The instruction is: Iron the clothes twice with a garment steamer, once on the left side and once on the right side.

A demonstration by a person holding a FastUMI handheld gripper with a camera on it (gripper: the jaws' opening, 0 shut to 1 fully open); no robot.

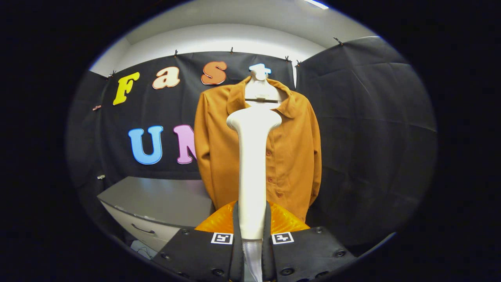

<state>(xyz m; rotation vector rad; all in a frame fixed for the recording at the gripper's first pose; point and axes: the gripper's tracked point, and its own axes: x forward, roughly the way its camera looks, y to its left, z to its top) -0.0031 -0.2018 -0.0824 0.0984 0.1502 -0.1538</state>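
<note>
Gripper view: we see our gripper (252,231) clamped on the steamer (252,164), both fingers pressing its handle, the head raised upright ahead. Beyond it hangs the shirt (293,149) on a hanger (261,84), with a cabinet (156,203) beside it
</note>
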